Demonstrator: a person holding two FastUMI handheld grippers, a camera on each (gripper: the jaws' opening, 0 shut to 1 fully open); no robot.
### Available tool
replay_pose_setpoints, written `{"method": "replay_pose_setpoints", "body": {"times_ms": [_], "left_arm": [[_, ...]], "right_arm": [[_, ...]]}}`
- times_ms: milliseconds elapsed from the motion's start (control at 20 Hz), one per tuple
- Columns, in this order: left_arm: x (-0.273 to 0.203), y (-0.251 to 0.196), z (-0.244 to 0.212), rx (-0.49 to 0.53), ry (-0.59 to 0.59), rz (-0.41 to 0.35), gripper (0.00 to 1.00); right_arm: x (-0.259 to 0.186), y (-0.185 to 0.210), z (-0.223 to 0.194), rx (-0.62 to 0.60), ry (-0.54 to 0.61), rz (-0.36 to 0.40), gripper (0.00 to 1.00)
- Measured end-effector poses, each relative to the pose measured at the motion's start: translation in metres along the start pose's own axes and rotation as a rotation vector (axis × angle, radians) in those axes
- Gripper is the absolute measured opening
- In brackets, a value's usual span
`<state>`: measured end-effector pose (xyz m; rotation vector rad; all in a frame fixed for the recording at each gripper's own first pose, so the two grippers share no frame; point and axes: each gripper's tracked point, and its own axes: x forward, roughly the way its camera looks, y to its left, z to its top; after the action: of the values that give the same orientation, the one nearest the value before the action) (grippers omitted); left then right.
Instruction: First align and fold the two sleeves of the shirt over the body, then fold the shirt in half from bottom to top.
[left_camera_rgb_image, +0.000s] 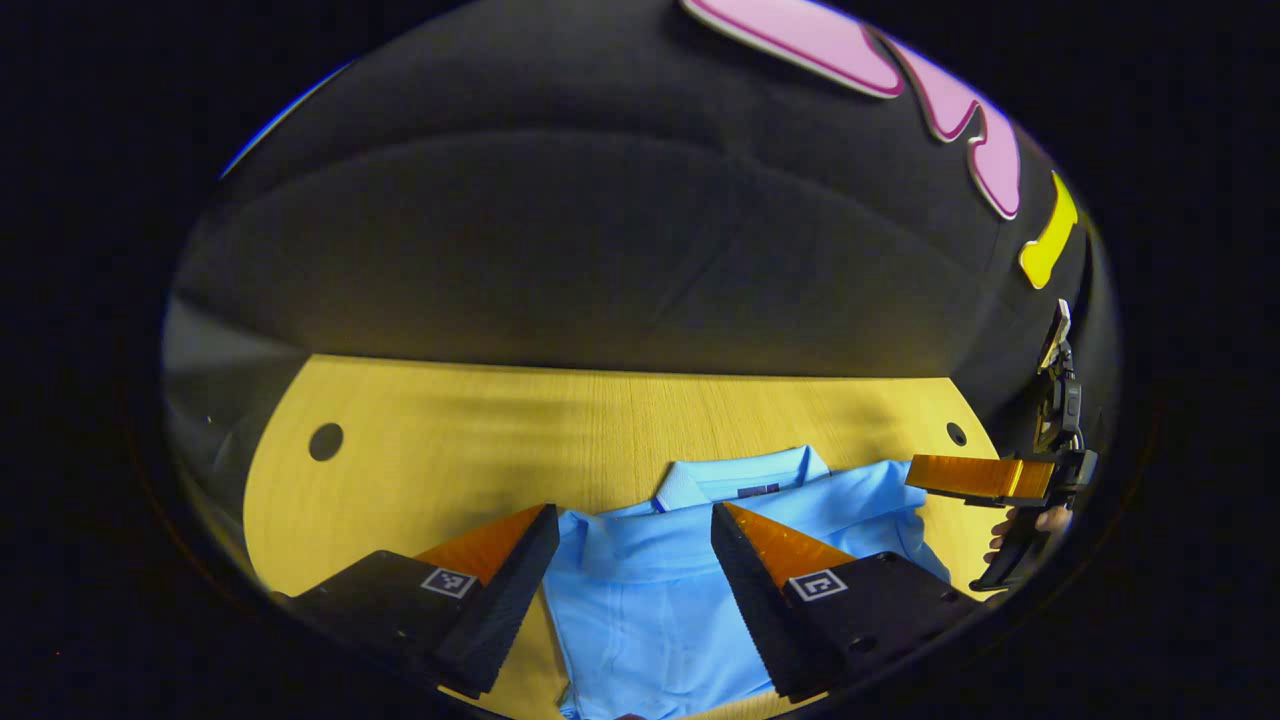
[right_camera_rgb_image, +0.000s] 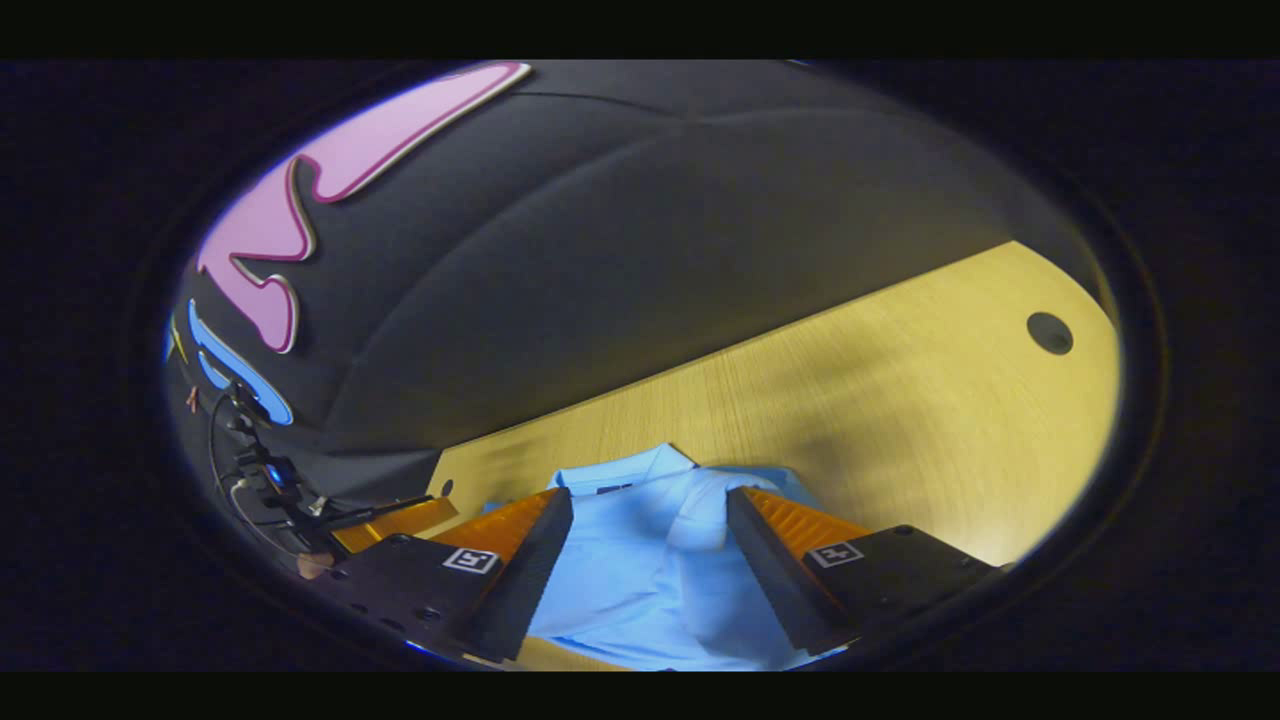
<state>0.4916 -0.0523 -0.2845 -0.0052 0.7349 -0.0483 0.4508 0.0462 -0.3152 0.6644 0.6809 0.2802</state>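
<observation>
Evidently the light blue shirt is spread flat on the wooden table, collar toward the booth wall, and, being soft and limp, is best pinched at a sleeve edge by the left gripper and right gripper, both held with jaws apart above it.

Wooden table, light grain, round holes near both far corners. Light blue shirt lies flat on it near the front edge, collar toward the far edge.
</observation>
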Motion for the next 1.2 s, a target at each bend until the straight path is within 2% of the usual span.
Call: {"method": "replay_pose_setpoints", "body": {"times_ms": [50,100,150,300,450,550,700,900,1200], "left_arm": [[-0.012,-0.001,0.006,0.016,-0.021,0.004,0.97],[-0.025,-0.003,0.010,0.029,-0.038,0.008,0.92],[-0.038,-0.005,0.014,0.042,-0.054,0.012,0.98],[-0.084,-0.016,0.020,0.065,-0.118,0.006,0.98],[-0.146,-0.030,0.014,0.074,-0.188,-0.030,0.97],[-0.191,-0.027,0.001,0.091,-0.225,-0.020,0.97],[-0.259,-0.036,-0.010,0.071,-0.269,-0.034,0.97],[-0.346,-0.044,-0.011,0.064,-0.379,-0.042,0.97],[-0.459,-0.055,-0.031,0.081,-0.513,-0.036,0.97]], "right_arm": [[-0.008,0.001,0.006,-0.030,-0.029,-0.018,0.97],[-0.017,0.002,0.010,-0.059,-0.052,-0.038,0.98],[-0.027,0.004,0.015,-0.086,-0.076,-0.052,0.98],[-0.066,0.019,0.030,-0.182,-0.159,-0.097,0.98],[-0.121,0.044,0.041,-0.326,-0.268,-0.139,0.98],[-0.166,0.069,0.040,-0.408,-0.342,-0.154,0.98],[-0.233,0.107,0.021,-0.490,-0.405,-0.160,1.00],[-0.316,0.157,-0.003,-0.571,-0.492,-0.174,0.97],[-0.423,0.220,-0.040,-0.625,-0.634,-0.173,0.96]]}}
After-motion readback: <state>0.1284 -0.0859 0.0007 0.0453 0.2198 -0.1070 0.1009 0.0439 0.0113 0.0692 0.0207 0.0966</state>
